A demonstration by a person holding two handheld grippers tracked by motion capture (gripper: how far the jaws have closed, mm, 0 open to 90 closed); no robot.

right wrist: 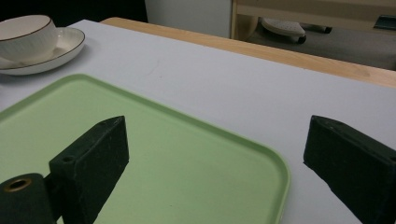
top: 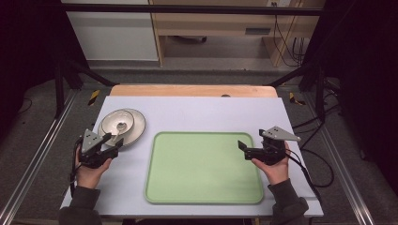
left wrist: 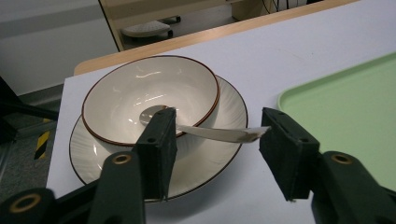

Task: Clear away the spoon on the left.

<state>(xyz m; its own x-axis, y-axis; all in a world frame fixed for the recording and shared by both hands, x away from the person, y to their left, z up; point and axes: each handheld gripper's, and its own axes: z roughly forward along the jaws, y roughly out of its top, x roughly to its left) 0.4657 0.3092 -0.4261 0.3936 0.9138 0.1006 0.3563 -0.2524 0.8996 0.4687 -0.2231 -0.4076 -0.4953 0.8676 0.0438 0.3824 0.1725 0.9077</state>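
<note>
Pale lilac sheeting covers the surface [top: 197,110], whose wooden edge shows at the far side; beyond lie grey floor, light cabinets and a dark metal frame. On the near half sits a mint-green tray [top: 204,167], smooth, rounded at the corners, with a low raised rim. To its left a glossy cream bowl [left wrist: 150,97] with a thin brown rim stands on a ribbed cream plate [left wrist: 232,105]. A metal spoon [left wrist: 212,133] rests in the bowl, handle slanting out over the rim toward the tray. The left claw [left wrist: 217,144], half open, straddles that handle; whether a pad touches its tip is hard to tell. The right claw [right wrist: 215,163] hovers wide open over the tray's right corner, holding nothing.
</note>
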